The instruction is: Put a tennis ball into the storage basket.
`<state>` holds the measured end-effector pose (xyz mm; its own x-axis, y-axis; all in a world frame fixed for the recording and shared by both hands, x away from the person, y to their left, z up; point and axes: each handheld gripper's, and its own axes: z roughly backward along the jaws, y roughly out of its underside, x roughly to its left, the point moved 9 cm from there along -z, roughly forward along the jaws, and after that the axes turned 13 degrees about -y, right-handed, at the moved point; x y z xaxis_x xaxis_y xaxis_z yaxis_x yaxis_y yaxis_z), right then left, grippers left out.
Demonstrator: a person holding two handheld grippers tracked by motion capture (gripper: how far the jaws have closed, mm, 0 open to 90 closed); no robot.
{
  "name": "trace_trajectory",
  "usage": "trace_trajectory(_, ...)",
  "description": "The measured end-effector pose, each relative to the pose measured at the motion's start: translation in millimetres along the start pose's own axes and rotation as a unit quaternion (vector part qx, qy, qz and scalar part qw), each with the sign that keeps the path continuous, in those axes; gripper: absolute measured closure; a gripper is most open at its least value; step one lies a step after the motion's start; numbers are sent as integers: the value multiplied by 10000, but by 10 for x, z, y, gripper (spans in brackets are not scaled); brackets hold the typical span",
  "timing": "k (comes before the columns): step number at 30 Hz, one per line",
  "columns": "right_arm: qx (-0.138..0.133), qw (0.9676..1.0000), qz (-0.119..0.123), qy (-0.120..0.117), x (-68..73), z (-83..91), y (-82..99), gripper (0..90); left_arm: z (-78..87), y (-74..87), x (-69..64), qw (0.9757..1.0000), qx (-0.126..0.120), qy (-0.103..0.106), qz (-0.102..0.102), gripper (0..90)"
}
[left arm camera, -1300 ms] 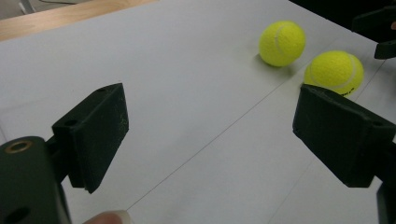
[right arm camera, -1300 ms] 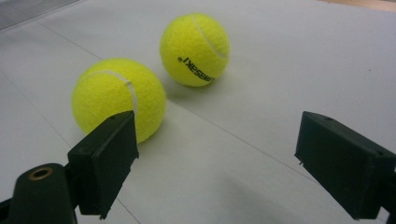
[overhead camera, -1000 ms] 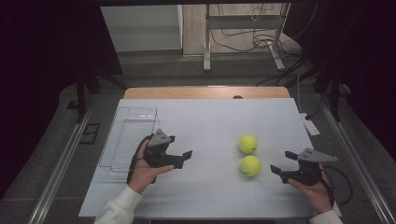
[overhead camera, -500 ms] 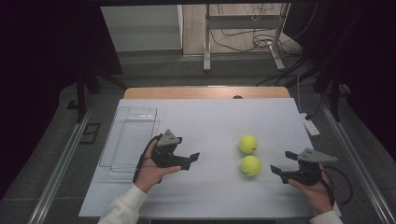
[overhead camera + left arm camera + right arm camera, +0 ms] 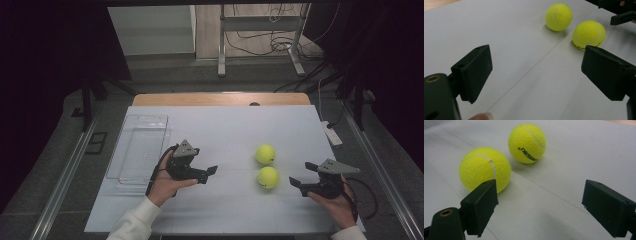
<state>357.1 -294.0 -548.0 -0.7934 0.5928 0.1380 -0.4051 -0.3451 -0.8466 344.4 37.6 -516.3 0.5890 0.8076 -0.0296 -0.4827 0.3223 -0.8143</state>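
Left claw [image 5: 209, 174] nearer the two tennis balls [image 5: 268, 177] (mirrored print unreadable), both claws wide.

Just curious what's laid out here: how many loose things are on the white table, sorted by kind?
Fuzzy yellow-green tennis balls: 2, the farther ball and the nearer ball
Clear plastic rectangular tray: 1
Small white flat device at the table's right edge: 1
Total: 4

Left gripper [image 5: 536, 72]: jaws spread wide, nothing between. Two tennis balls [image 5: 558, 16] [image 5: 589, 34] ahead, right of centre. Other gripper [image 5: 621, 11] beyond them.
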Motion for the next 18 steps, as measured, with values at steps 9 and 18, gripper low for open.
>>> trace_trajectory(9, 20, 10000, 0, 6, -6, -9, 9, 133, -52, -17, -66, 10000, 24, 90, -25, 108)
trace_trajectory(18, 52, 10000, 19, 18, -17, -10, 19, 133, -101, -51, -141, 9998, 48, 172, -117, 108)
